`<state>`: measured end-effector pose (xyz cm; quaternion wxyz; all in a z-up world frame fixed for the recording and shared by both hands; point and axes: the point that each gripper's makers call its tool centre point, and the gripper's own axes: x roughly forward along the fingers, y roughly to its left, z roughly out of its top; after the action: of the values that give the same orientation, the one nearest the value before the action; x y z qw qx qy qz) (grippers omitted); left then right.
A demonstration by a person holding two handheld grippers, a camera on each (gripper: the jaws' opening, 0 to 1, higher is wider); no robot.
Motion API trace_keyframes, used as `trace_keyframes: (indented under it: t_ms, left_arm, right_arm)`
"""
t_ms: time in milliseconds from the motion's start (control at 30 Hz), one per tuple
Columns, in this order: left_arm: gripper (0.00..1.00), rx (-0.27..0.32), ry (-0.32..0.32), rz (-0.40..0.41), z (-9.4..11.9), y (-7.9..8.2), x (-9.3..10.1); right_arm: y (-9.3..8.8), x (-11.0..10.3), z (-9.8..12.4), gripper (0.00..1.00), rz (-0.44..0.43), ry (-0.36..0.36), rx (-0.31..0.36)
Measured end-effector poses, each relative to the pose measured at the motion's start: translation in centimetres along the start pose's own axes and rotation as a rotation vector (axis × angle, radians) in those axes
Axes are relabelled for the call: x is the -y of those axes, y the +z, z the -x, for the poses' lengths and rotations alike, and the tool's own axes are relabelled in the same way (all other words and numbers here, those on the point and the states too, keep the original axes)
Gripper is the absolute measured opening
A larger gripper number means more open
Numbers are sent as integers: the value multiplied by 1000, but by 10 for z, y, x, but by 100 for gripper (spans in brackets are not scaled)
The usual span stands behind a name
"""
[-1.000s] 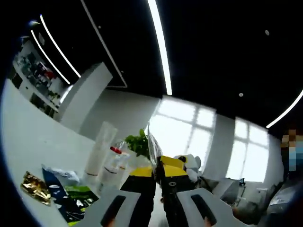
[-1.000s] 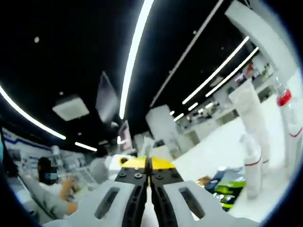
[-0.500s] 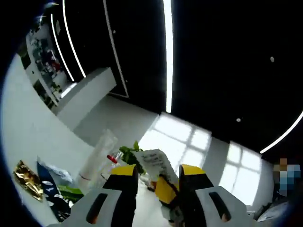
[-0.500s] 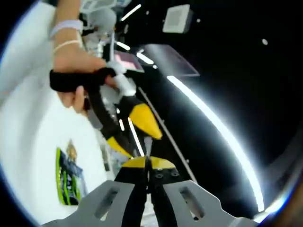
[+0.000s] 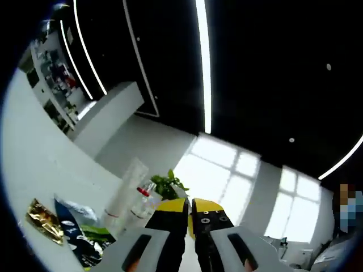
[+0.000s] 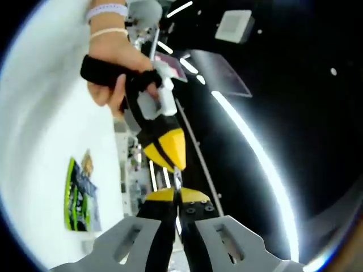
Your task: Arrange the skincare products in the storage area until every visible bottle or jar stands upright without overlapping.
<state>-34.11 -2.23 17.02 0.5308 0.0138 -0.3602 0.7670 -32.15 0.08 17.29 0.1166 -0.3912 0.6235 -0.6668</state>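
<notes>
Left gripper [image 5: 190, 204]: raised, tilted toward the ceiling; jaws closed, empty. Right gripper [image 6: 177, 195]: jaws closed, empty, tips beside left gripper's.

I'm looking across a white tabletop [image 5: 34, 170] in the left gripper view, and near its close edge I've got a crinkled gold foil packet [image 5: 43, 221] lying flat. Just beside it sits a dark blue and green sachet [image 5: 79, 241], with a pale crumpled wrapper [image 5: 79, 208] touching its far side. A leafy green plant [image 5: 168, 185] pokes up farther back, against bright windows [image 5: 227, 170]. Overhead I see long ceiling light strips [image 5: 203, 62] on black. In the right gripper view I catch that green sachet [image 6: 79, 198] again on the white surface, a gold packet [image 6: 86, 162] next to it.
</notes>
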Motion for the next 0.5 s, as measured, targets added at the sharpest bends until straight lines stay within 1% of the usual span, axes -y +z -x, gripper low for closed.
trace_keyframes:
  t_ms: [67,100,167,200,267,333,367,400,433,500]
  left_arm:
    - [1,-4,19,5,1,1,-5]
    - [1,-4,22,6,1,1,-6]
    - [0,-3,38,14,2,3,-10]
    - [0,1,45,15,3,4,-12]
    - [0,28,69,22,7,10,-17]
    - [0,85,94,68,12,23,-24]
    - [0,107,98,79,15,28,-26]
    - [0,136,115,121,21,36,-33]
    - [0,158,119,155,25,42,-37]
    - [0,212,108,244,33,54,-45]
  right_arm:
    - [-1,-2,1,0,0,15,-4]
    - [-2,-3,-2,0,-20,25,-4]
    - [-5,-7,-5,2,-103,39,-7]
    - [-6,-7,-4,2,-102,39,-13]
    - [-8,-6,-4,3,-106,36,-26]
    - [-14,-5,-3,1,-144,28,-41]
    - [-20,-2,-3,0,-160,17,-72]
    - [-25,4,-2,0,-173,-6,-94]
    - [-31,9,-3,0,-211,-28,-106]
    - [-38,12,-3,0,-290,-38,-120]
